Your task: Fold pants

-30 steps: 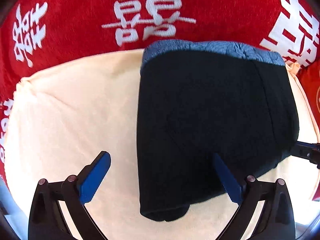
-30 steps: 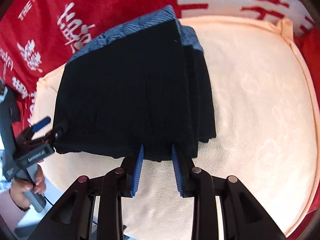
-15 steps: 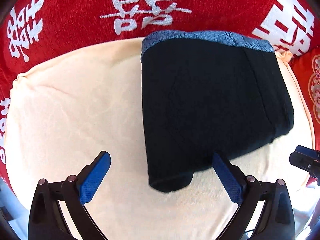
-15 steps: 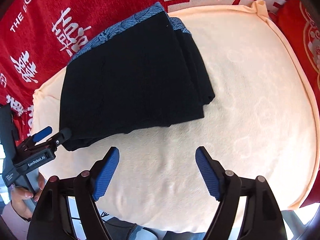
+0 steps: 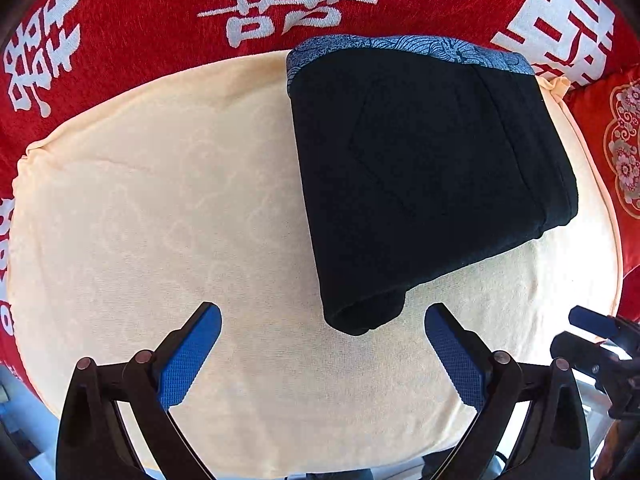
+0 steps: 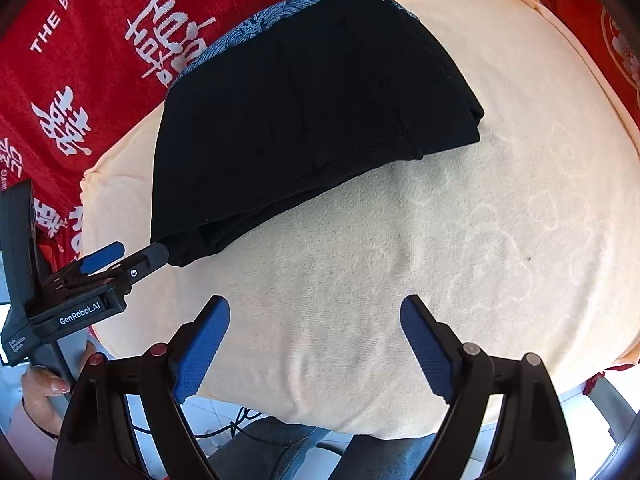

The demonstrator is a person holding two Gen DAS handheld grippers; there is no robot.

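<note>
The left gripper (image 5: pixel 322 322) stands wide open and holds nothing; its blue pads (image 5: pixel 188 356) hover over the cream towel (image 5: pixel 160 208), just short of the nearest corner of the pants (image 5: pixel 420 168). The right gripper (image 6: pixel 314 320) is likewise spread wide and empty above the same towel. The black pants lie folded into a compact stack on the far part of the towel, their blue patterned waistband (image 5: pixel 400 46) at the far edge. In the right wrist view one left finger (image 6: pixel 150 258) appears to touch the stack's near corner, though contact is hard to judge. A red cloth with white characters (image 5: pixel 160 12) surrounds the towel.
</note>
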